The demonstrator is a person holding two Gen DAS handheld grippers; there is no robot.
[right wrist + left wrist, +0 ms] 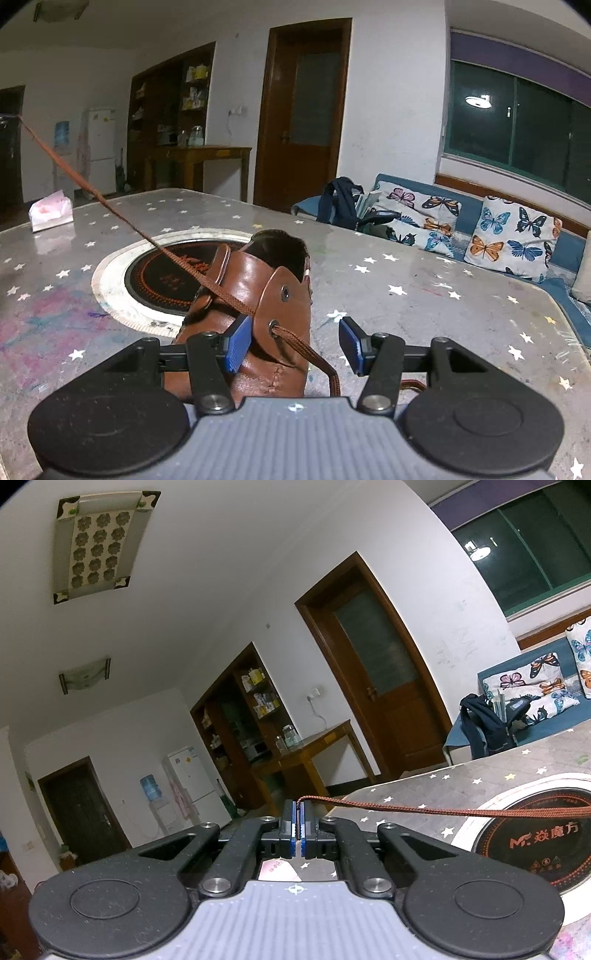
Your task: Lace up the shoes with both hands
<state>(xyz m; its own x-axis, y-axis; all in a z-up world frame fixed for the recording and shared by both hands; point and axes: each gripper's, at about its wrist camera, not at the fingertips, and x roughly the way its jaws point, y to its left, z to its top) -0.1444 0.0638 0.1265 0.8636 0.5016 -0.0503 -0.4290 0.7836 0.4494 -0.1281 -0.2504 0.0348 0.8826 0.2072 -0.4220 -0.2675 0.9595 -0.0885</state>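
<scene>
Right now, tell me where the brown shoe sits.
In the right wrist view the brown shoe stands on the star-patterned table, just right of the round cooktop, close before the open right gripper.

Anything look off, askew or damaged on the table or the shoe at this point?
Nothing looks damaged or spilled. The brown shoe stands upright on the star-patterned table, and its lace runs taut to the shut left gripper. The tabletop has faded pink and blue stains at its left.

You're in a home living room: sofa (pixel 569 254) with butterfly cushions (pixel 511 236), fridge (pixel 100 144), wooden doors (pixel 304 110), stocked shelves (pixel 173 107).
</scene>
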